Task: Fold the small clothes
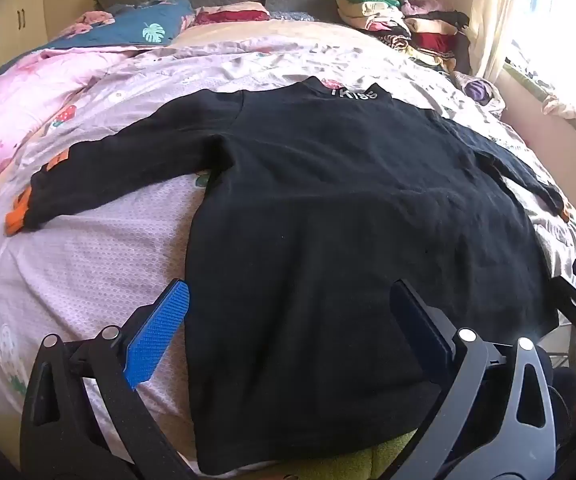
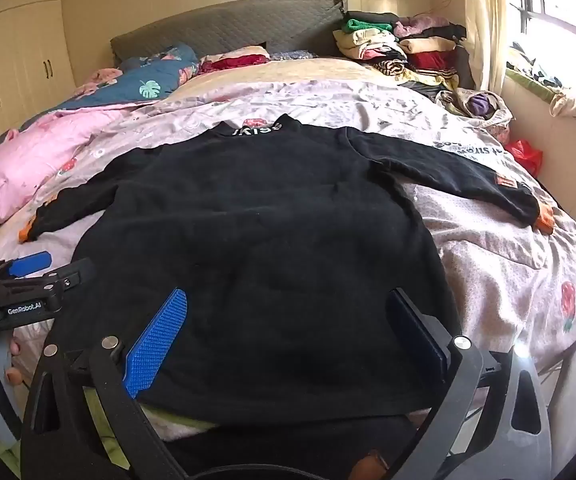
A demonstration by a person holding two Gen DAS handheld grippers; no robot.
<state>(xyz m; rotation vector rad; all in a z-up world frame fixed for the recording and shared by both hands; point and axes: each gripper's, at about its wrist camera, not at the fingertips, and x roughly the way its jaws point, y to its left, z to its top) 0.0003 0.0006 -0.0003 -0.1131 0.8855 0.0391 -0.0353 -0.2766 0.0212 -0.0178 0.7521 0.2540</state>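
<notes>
A wide bed is covered by a pale pink printed sheet (image 1: 87, 256). A bright pink quilt (image 1: 11, 108) lies bunched at its left, beside a dark blue leaf-print blanket (image 2: 135, 86). A grey quilted headboard (image 2: 227, 26) stands behind. A stack of folded garments (image 2: 404, 46) sits near the cream curtain (image 2: 484, 24). Cream wardrobe doors (image 2: 15, 52) line the left wall.

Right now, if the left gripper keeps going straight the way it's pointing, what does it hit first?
Most likely the black sweater spread flat on the bed: the left gripper is open and angled down over its lower body, nothing between. Exact depth is hard to judge.
</notes>
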